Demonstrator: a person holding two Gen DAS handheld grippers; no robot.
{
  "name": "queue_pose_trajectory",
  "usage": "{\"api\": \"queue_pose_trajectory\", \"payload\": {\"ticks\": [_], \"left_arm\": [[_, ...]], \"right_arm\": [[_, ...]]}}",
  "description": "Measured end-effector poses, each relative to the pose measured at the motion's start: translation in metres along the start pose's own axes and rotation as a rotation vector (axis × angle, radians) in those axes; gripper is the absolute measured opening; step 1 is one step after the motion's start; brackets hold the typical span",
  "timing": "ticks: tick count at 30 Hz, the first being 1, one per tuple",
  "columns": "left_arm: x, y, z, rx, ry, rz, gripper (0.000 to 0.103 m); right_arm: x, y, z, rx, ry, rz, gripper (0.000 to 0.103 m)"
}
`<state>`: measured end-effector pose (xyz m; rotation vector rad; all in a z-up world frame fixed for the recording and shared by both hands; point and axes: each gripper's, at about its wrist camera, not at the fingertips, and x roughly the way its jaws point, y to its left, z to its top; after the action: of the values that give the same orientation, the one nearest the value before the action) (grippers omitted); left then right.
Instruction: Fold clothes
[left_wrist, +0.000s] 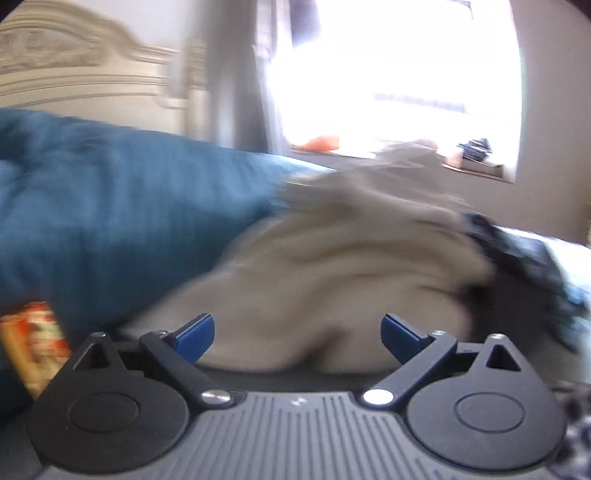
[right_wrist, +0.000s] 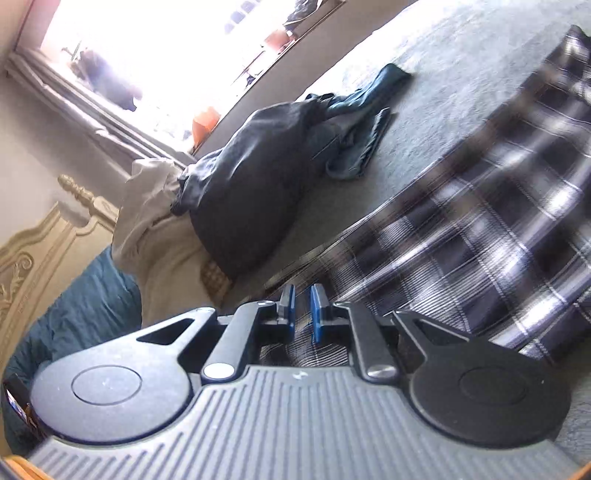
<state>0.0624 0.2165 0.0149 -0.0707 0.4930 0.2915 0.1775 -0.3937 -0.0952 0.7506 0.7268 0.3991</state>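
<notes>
We judge the folding barely begun: our right gripper (right_wrist: 303, 310) has its jaws nearly together with the near edge of the plaid shirt (right_wrist: 480, 229) running between them, apparently pinched, while the shirt lies spread flat on the bed (right_wrist: 443, 74). Our left gripper (left_wrist: 297, 338) stands wide apart and empty over a crumpled beige garment (left_wrist: 332, 266). Far left, a dark garment (right_wrist: 251, 177) and a blue-grey one (right_wrist: 354, 122) lie heaped, unfolded.

Black tongs (left_wrist: 297, 338), blue pads (right_wrist: 317, 314), ribbed grey housing, silver screws.
</notes>
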Motion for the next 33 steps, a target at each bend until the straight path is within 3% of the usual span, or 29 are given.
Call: {"api": "queue_pose_trajectory", "payload": {"ticks": [6,12,16,24,28,33], "left_arm": [[0.022,-0.081,-0.035,0.051,0.081,-0.159,0.098],[0.051,-0.126,-0.063,0.128,0.147,-0.285,0.095],[0.071,-0.138,-0.066,0.161,0.136,-0.345,0.095],[0.098,-0.150,-0.085,0.169,0.189,-0.434,0.088],[0.108,-0.149,-0.097,0.153,0.194,-0.459,0.089],[0.108,-0.149,-0.106,0.157,0.145,-0.473,0.092]], "right_arm": [[-0.010,-0.003,0.004,-0.036,-0.006,-0.053,0.009],[0.012,0.010,0.008,-0.164,0.037,-0.123,0.009],[0.048,0.022,0.017,-0.291,0.079,-0.153,0.009],[0.129,0.047,0.035,-0.533,0.101,-0.207,0.009],[0.150,0.032,0.027,-0.550,0.163,-0.258,0.008],[0.151,0.026,0.026,-0.555,0.209,-0.267,0.008]]}}
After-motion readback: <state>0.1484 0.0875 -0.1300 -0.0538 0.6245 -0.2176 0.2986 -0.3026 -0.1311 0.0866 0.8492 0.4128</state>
